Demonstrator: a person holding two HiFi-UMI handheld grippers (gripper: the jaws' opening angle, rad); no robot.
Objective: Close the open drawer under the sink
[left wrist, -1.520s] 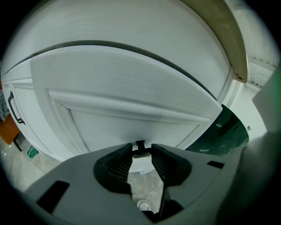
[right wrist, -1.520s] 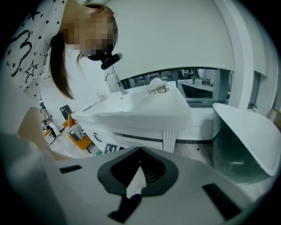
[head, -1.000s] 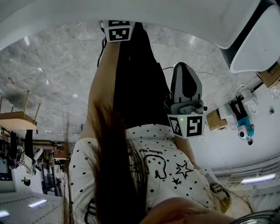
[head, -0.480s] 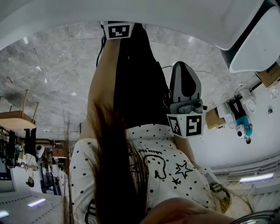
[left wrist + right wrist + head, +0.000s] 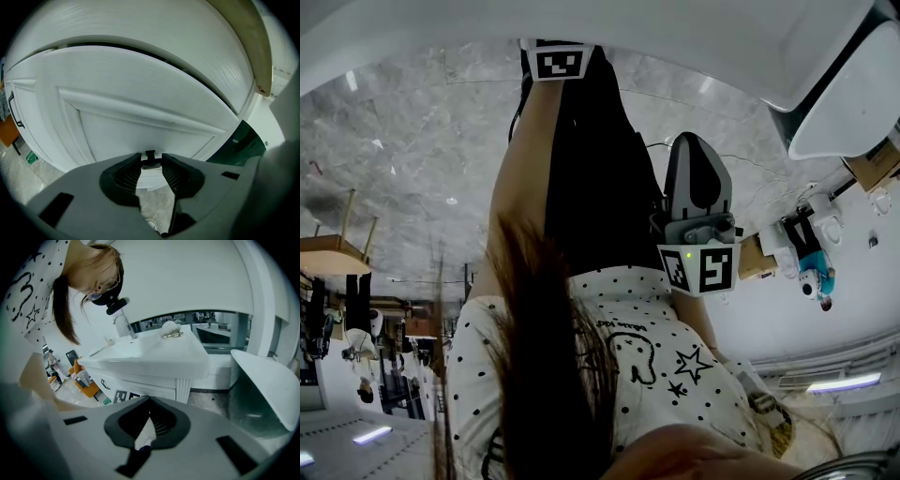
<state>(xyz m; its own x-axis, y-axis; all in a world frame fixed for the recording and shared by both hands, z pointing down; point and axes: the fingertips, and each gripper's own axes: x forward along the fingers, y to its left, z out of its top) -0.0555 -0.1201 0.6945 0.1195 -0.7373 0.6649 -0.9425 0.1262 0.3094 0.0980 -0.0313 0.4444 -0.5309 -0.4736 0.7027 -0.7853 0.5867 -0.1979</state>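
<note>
1. The right gripper was held away from the cabinet at the person's chest, pointing at the sink. Its jaws were pressed together with nothing between them.
2. The person, in a dotted white shirt, bent low with one arm stretched out to the left gripper.
3. The left gripper was at the drawer's front. Its jaws had closed in from both sides on the small black handle, which sat between their tips.
4. The drawer, a white panelled front, stood out from the cabinet under the sink. A dark gap along its upper edge showed it was open.
5. The sink, white with a chrome tap, sat above the drawer on the white cabinet.
6. The floor around the cabinet was grey marble-patterned tile.
</note>
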